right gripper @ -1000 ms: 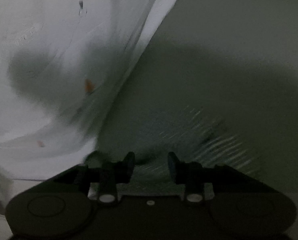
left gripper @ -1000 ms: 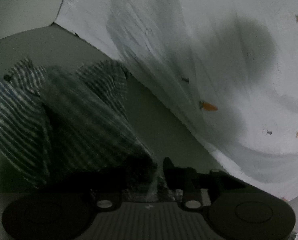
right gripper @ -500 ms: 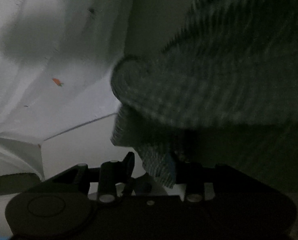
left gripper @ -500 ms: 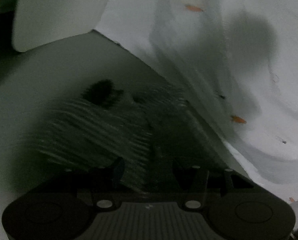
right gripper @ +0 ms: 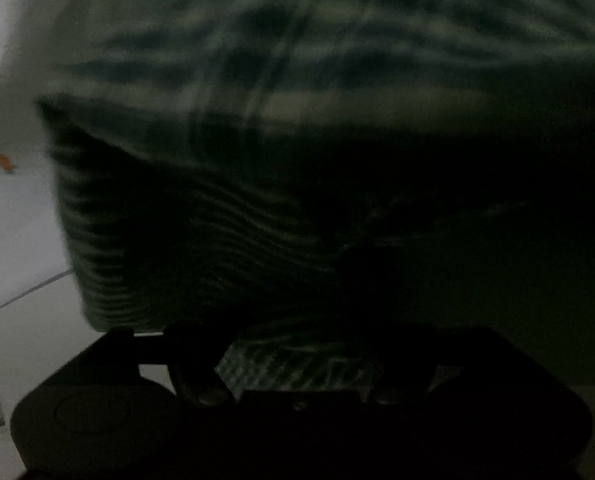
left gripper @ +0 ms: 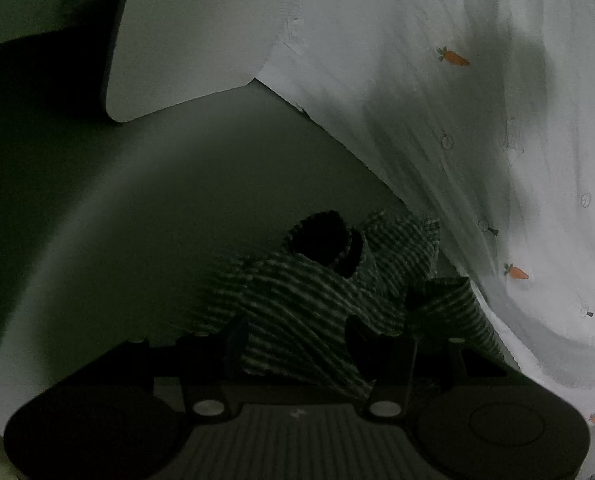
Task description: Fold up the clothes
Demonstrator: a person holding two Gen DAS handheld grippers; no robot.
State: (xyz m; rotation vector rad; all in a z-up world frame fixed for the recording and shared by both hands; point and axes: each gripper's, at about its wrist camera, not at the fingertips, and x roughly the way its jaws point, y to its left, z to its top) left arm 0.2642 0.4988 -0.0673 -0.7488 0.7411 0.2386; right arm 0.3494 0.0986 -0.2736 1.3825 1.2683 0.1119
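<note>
Striped garment now closer, blurred

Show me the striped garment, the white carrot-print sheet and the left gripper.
striped garment (left gripper: 309,300): left wrist view, bunched middle.
white carrot-print sheet (left gripper: 417,92): left wrist view, shaded folds.
left gripper (left gripper: 295,344): left wrist view, between the fingertips.

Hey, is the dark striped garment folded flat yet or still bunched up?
Still bunched: the dark striped garment lies in rumpled humps between the left gripper fingers, beside the white carrot-print sheet.
</note>
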